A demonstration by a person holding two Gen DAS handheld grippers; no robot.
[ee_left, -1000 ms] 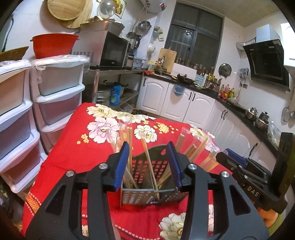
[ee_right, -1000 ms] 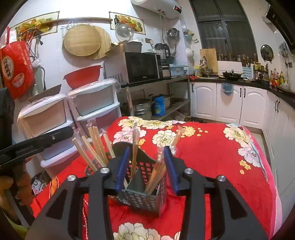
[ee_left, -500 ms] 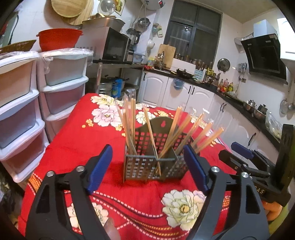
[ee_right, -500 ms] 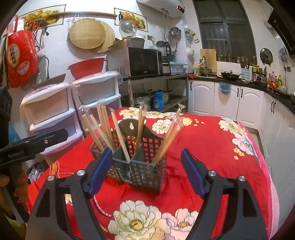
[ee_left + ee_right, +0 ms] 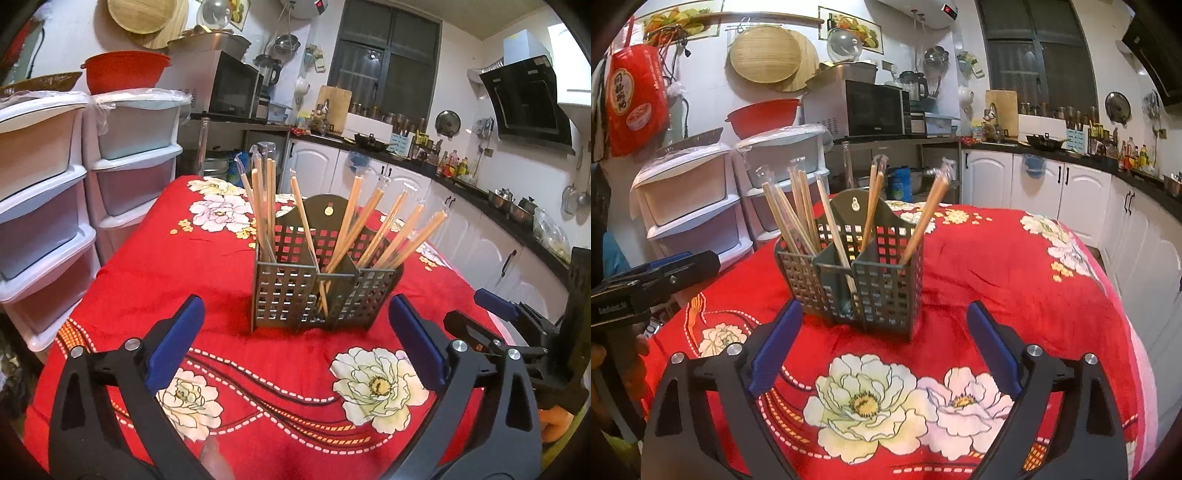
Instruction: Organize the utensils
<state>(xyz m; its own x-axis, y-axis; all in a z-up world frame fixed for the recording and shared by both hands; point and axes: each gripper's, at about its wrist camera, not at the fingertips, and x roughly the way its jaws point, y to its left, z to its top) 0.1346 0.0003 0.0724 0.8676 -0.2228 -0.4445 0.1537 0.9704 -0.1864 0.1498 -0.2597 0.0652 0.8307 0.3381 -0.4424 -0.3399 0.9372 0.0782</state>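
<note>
Both tools have just been opening their jaws, and nothing is between them: the left gripper (image 5: 295, 339) and the right gripper (image 5: 882, 343) stand wide apart and empty at the bottom of their frames. The grey holder (image 5: 325, 291) stands upright on the red cloth (image 5: 280, 384) in the middle of each frame, just beyond the fingertips, with the chopsticks (image 5: 369, 225) leaning in its compartments. The placing step seems finished. Probably no utensil remains outside, though the view is limited; the next move needs a new target.
</note>
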